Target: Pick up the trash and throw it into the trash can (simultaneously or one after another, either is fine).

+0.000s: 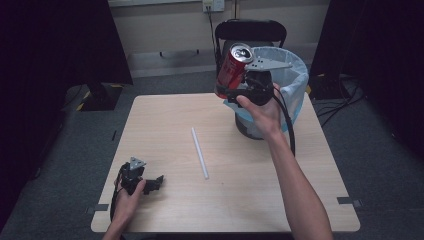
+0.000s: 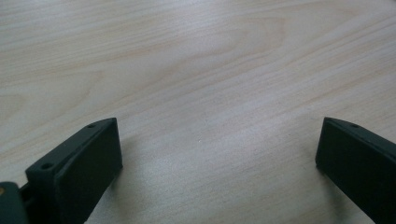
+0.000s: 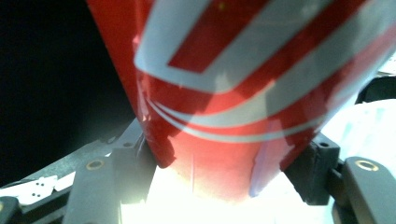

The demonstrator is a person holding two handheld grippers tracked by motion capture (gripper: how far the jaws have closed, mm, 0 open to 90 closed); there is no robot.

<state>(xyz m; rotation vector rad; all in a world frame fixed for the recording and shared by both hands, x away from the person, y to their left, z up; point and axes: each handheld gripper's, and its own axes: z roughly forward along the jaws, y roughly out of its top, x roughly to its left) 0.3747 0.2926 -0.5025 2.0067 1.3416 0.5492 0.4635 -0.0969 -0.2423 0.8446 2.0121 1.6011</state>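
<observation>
my right gripper [image 1: 235, 86] has its jaws clamped on a red soda can [image 1: 233, 65], tilted beside the lined bin's rim [image 1: 298, 80]. my left gripper [image 1: 150, 182] rests on the surface [image 1: 165, 120], jaws apart.

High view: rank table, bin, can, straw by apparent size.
1. table
2. bin
3. can and straw: unsure. The straw is longer but thin, and the can is raised nearer the camera.

Bare forearms, no sleeves. Each black tool [image 1: 231, 89] carries a grey three-cornered plate and a black trailing cable.
</observation>
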